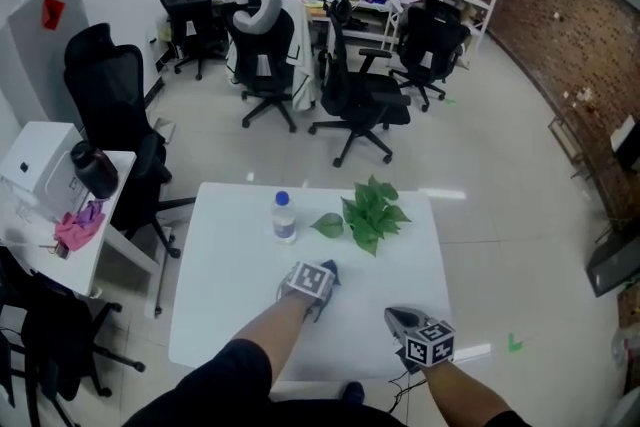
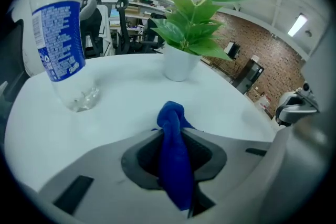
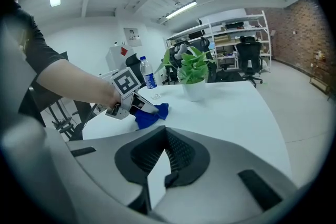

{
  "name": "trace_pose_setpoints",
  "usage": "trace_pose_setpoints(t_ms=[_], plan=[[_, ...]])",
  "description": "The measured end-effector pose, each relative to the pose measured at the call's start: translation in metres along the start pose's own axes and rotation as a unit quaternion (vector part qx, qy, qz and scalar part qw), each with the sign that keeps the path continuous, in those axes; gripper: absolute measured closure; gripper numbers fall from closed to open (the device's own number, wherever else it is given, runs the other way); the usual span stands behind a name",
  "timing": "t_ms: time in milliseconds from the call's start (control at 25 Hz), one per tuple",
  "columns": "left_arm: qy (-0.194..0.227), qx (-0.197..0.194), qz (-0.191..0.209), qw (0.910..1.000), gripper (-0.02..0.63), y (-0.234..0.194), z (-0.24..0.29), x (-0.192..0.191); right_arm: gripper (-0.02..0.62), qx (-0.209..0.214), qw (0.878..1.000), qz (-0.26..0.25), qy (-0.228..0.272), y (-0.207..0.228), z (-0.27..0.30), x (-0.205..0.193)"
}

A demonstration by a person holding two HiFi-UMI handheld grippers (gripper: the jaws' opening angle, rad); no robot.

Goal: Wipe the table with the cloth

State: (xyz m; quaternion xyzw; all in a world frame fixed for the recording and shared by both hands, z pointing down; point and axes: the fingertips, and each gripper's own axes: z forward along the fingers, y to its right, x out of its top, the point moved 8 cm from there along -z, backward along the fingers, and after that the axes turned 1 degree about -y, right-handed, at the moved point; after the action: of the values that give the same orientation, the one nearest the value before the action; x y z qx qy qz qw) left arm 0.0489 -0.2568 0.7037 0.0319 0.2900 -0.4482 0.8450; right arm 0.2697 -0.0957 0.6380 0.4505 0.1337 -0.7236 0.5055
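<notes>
Head view: a white table (image 1: pixel 225 245) is seen from above, with a water bottle (image 1: pixel 284 217) and a potted plant (image 1: pixel 372 211) standing near its far edge and the blue cloth (image 2: pixel 174 162) low on the near middle of the top. The cloth is clenched as a bunched fold between the jaws of the left gripper (image 1: pixel 326 272), and its free end is pushed forward onto the surface – this is confirmed in the right gripper view, where the cloth is seen spread under the tilted tool. The right gripper (image 3: pixel 167 150) is kept near the table's front right corner; its jaws are drawn together at the tips and nothing is held in them. The wiping is judged to be under way rather than finished: the cloth is grasped and laid on the top, but no stain or wet track can be made out, so the part already covered cannot be told. The areas around the bottle and plant – and the side edges – are judged still to be wiped.
</notes>
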Motion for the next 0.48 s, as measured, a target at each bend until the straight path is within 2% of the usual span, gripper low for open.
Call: trace_pose_setpoints(t_ms=[120,240,280,400,480], plan=[[-0.001,0.009,-0.002,1.0,0.535,-0.017,-0.01,-0.006,0.583,-0.006,1.0,0.0,-0.003,0.003,0.0,0.0],[0.007,-0.044,-0.039,0.9983,0.536,-0.027,-0.022,-0.023,0.583,0.003,1.0,-0.003,-0.002,-0.001,0.006,0.001],[0.008,-0.044,-0.049,0.9978,0.536,-0.036,-0.028,-0.029,0.583,0.007,1.0,-0.005,-0.001,-0.004,0.009,0.002],[-0.011,-0.004,-0.064,0.9979,0.537,-0.068,-0.045,-0.045,0.583,0.016,1.0,-0.009,0.0,-0.01,0.016,0.002],[-0.021,0.033,-0.056,0.9977,0.537,-0.079,-0.049,-0.044,0.583,0.02,1.0,-0.009,0.002,-0.012,0.017,0.002]])
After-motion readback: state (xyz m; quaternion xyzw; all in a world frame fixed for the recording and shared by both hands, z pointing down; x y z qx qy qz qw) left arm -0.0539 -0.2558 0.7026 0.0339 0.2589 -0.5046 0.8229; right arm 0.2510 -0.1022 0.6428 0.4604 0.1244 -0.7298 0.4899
